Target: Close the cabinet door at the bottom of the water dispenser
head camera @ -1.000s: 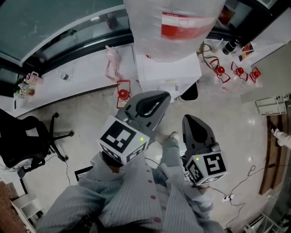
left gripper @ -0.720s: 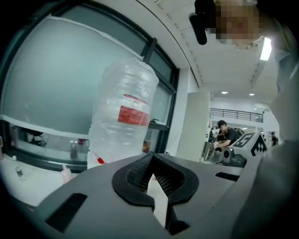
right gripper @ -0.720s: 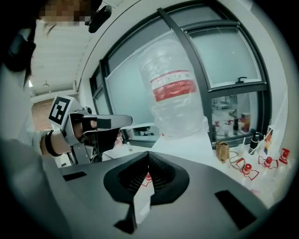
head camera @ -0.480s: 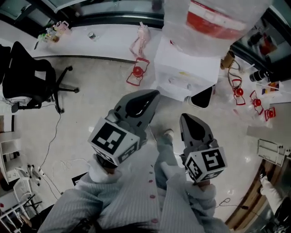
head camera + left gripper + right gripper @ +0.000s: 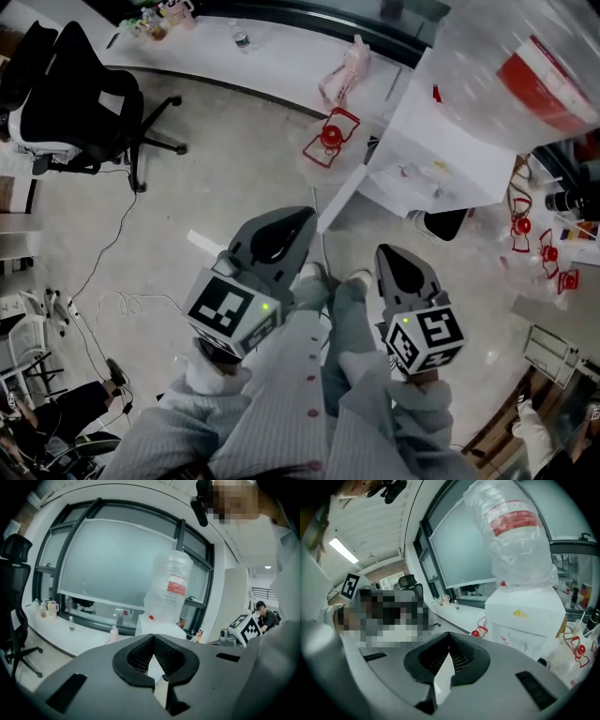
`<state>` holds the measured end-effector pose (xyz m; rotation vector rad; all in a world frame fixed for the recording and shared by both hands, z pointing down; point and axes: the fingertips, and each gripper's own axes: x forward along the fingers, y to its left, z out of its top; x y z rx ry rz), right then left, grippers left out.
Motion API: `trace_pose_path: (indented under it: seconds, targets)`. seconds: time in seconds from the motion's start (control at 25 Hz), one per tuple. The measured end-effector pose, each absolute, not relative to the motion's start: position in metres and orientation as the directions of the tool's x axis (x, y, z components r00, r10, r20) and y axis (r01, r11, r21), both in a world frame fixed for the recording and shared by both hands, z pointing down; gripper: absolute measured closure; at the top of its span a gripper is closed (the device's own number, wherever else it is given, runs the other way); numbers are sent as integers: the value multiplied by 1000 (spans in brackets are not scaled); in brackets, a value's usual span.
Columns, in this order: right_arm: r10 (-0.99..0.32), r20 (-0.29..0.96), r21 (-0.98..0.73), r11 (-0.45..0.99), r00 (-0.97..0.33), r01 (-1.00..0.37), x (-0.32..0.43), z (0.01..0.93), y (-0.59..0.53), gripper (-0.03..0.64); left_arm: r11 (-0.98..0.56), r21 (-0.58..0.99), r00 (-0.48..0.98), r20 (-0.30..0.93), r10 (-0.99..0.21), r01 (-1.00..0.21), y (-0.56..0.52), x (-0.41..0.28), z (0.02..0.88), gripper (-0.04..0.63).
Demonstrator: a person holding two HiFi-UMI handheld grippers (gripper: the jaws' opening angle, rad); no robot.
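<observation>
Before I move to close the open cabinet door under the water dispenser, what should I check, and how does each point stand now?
1. Cabinet door open, swung out toward the person: ok.
2. Left claw shut, nothing in it: ok.
3. Right claw shut, nothing in it: ok.
4. A claw touching the door: not ok, neither does yet.
5. Red wire-frame item clear of the swing: ok, it lies on the door's outer side.
6. Dark object at the foot of the water dispenser clear of the swing: cannot tell.
</observation>
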<state>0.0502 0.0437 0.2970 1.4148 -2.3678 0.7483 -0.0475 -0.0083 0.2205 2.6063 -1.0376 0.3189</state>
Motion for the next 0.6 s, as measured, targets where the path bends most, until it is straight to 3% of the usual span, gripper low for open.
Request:
trace_pose_path:
  seconds: [0.6]
  targets:
    - [-617, 588, -285, 447, -523, -848, -7, 379, 3, 603, -573, 297, 645, 388, -658, -764, -26, -102, 322, 586]
